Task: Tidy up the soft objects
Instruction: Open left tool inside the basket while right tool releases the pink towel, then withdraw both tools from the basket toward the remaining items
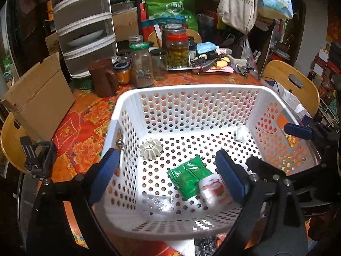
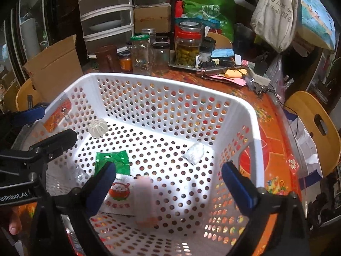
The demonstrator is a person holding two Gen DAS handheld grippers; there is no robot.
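Note:
A white perforated basket (image 1: 191,93) stands on the orange flowered tablecloth. On its floor lie a green packet (image 1: 187,177), a white packet with red print (image 1: 215,188), a clear plastic bag (image 1: 158,204), a white ridged round piece (image 1: 151,148) and a small white wad (image 1: 240,134). My left gripper (image 1: 167,176) hangs open over the basket's near side, nothing between its pads. My right gripper (image 2: 171,184) is open too, above the basket floor. A blurred pale pinkish item (image 2: 145,200) shows below it, touching neither pad. The green packet (image 2: 113,162) lies beside its left finger.
Glass jars (image 1: 141,64), a brown mug (image 1: 104,79) and a metal tray with clutter crowd the table behind the basket. A cardboard box (image 1: 40,98) leans at the left. Wooden chairs (image 1: 292,85) stand around the table. A drawer unit (image 1: 83,21) rises at the back.

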